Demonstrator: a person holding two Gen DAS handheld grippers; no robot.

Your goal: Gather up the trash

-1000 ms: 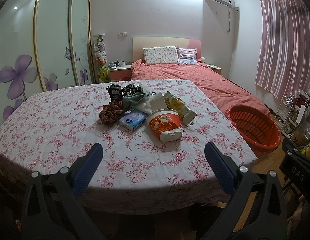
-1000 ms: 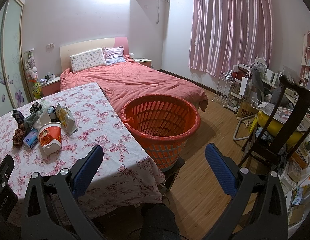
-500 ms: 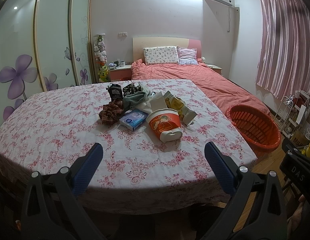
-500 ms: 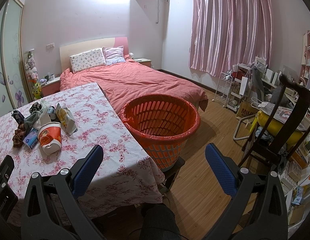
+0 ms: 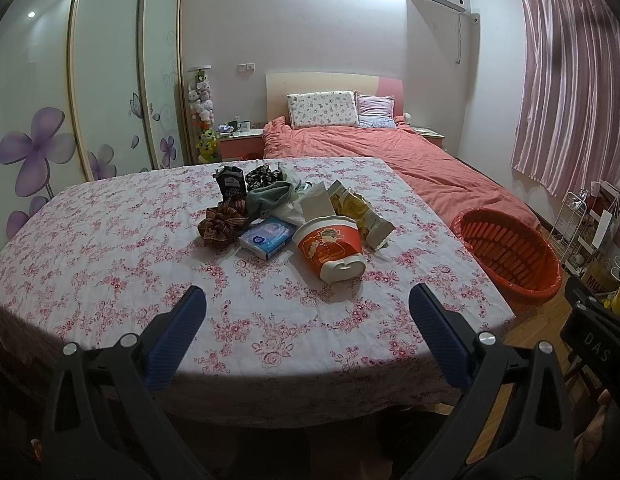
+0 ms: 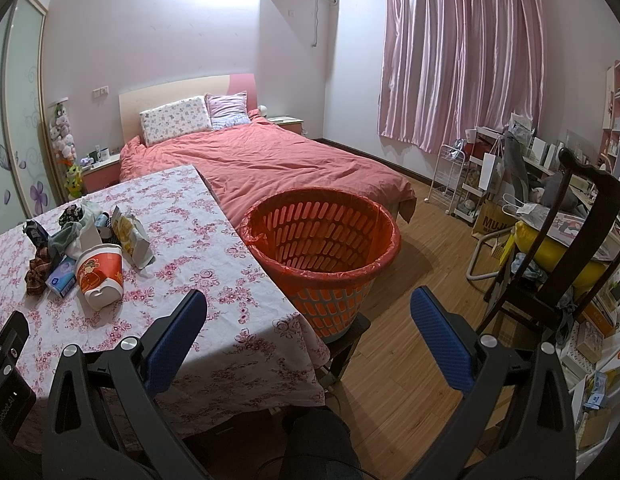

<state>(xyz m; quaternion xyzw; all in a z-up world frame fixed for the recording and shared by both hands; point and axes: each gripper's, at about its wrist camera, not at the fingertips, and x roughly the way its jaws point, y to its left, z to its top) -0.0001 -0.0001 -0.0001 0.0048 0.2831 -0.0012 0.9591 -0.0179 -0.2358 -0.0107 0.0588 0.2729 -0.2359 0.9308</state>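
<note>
Both grippers, left (image 5: 306, 320) and right (image 6: 308, 318), hang with jaws wide apart and empty, short of the trash heap (image 5: 294, 216) mid-table (image 5: 110, 248); the basket (image 6: 324, 240) stands just beside its edge. Best take the nearest cup (image 5: 330, 246) first, pinching its rim, not the slippery body

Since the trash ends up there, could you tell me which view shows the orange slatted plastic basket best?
The right wrist view: the orange slatted plastic basket appears whole, with its rim, red liner and empty inside. The left wrist view shows the basket only at the right edge, partly hidden behind the floral-clothed table.
</note>
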